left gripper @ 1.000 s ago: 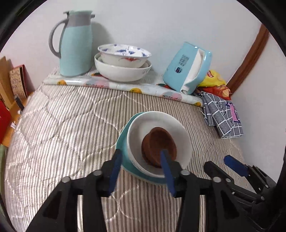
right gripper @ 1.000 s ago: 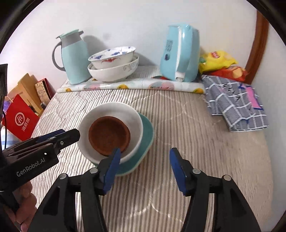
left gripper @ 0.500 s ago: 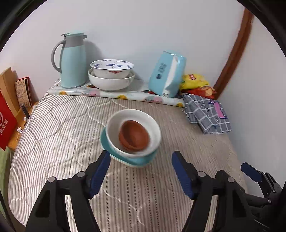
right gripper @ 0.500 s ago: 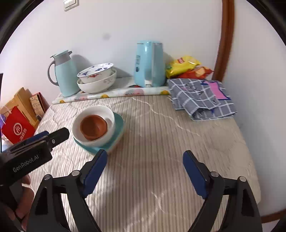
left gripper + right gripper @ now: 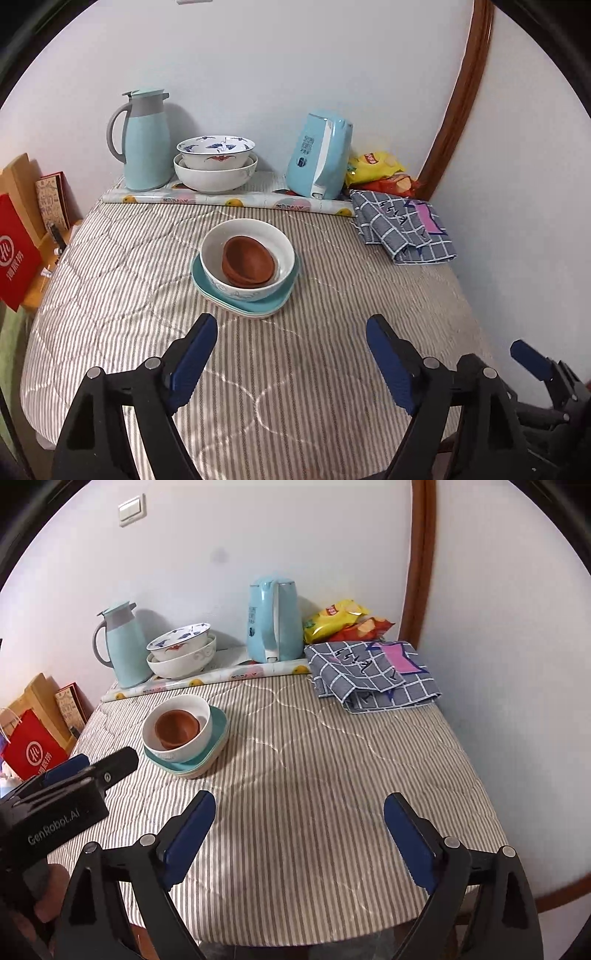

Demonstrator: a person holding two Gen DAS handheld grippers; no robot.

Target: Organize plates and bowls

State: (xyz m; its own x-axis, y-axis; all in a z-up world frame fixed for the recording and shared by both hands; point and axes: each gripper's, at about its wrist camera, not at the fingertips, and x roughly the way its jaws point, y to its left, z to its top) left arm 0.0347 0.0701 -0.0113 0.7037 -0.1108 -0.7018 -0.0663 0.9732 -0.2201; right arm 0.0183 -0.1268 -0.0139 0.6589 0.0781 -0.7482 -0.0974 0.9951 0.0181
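Both the left gripper (image 5: pixel 291 354) and right gripper (image 5: pixel 299 834) are held wide apart, empty. Brown bowl (image 5: pixel 248 261) is seen tilted inside white bowl (image 5: pixel 255 273) at frame centre; toppling is judged possible if the stack is nudged.

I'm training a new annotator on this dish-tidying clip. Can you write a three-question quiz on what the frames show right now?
1. True or false: the brown bowl sits inside the white bowl.
2. What does the white bowl rest on? A) the checked cloth B) the teal plate C) the bare tablecloth
3. Fill in: the patterned bowl at the back is nested in a larger plain ____ bowl, beside the jug.

Key: 1 true; 2 B; 3 white. The left gripper and right gripper are both open and empty.
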